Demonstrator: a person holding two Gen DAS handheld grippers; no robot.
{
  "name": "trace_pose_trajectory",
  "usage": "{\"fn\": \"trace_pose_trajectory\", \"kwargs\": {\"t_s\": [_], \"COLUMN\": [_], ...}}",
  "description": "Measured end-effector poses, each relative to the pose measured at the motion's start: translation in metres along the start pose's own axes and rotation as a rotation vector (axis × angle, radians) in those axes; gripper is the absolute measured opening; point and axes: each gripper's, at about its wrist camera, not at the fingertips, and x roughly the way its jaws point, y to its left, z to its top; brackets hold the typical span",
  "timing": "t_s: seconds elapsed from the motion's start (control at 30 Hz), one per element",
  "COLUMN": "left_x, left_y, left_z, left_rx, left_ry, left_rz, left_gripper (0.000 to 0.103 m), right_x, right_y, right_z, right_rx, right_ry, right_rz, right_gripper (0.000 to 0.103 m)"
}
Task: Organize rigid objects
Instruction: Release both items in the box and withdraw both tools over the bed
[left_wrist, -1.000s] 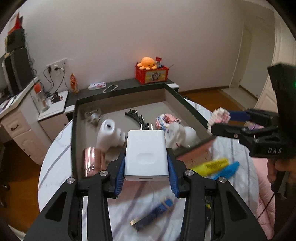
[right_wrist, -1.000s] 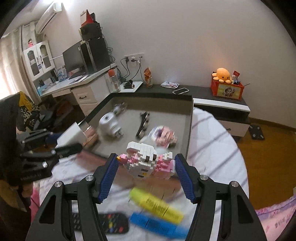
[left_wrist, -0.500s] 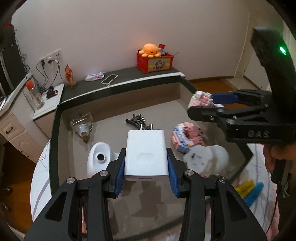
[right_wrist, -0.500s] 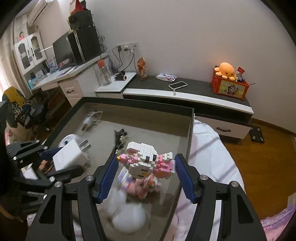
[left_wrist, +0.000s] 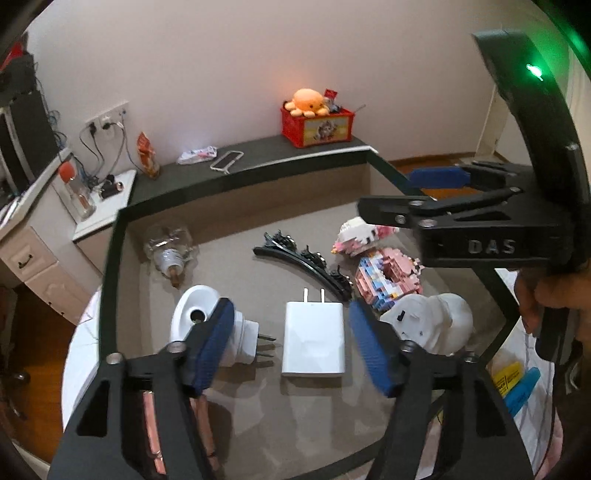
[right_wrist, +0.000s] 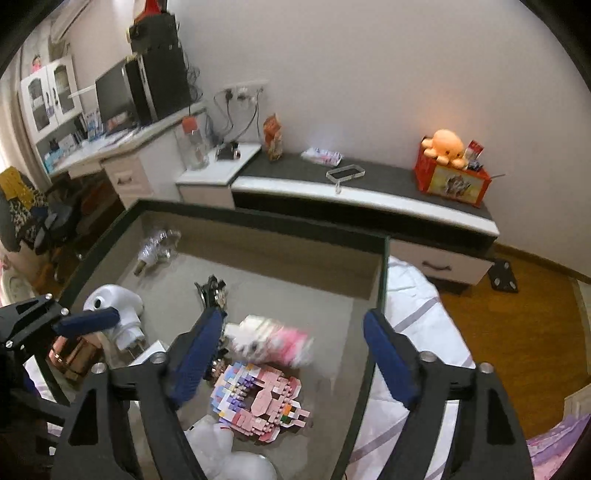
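A white charger (left_wrist: 314, 341) lies flat on the grey floor of a dark-rimmed box (left_wrist: 110, 258), prongs pointing away. My left gripper (left_wrist: 290, 308) is opening over it, and its blue pads stand clear of both sides. In the right wrist view my right gripper (right_wrist: 293, 315) is opening too. A pink and white brick figure (right_wrist: 273, 343) shows blurred just below the jaws, free of the pads. It lands beside a second pink brick figure (right_wrist: 258, 398). The right gripper (left_wrist: 399, 190) hangs over the box's right side.
The box also holds a white plug-in device (left_wrist: 199, 317), a black hair clip (left_wrist: 303, 258), a glass bulb (left_wrist: 170, 247), a white rounded object (left_wrist: 432, 325) and a copper piece (left_wrist: 151, 424). Yellow and blue markers (left_wrist: 513, 380) lie outside on the white cloth. A low cabinet (right_wrist: 369, 192) stands behind.
Both grippers moved from the cloth to over the box. The left jaws let go of the charger, which now lies on the box floor. The right jaws let go of the brick figure.
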Motion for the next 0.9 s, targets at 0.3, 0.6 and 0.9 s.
{"fn": "trace_pose_trajectory", "kwargs": {"t_s": [0.3,0.6,0.9], "left_x": [-0.044,-0.081,-0.12], "left_y": [-0.004,-0.016,-0.031], "left_z": [-0.013,-0.039,-0.074], "left_rx": [0.003,0.017,0.013], "left_ry": [-0.05,-0.065,-0.084], "left_rz": [0.012,0.055,0.064], "left_gripper": [0.086,0.095,0.1], "right_x": [-0.041,-0.096,-0.13], "right_y": [0.007,0.028,0.047], "right_z": [-0.027,-0.066,-0.117], "right_rx": [0.033,0.029,0.026], "right_ry": [-0.007,-0.027,-0.015], "right_rz": [0.025,0.061,0.075], "right_gripper": [0.081,0.081,0.081]}}
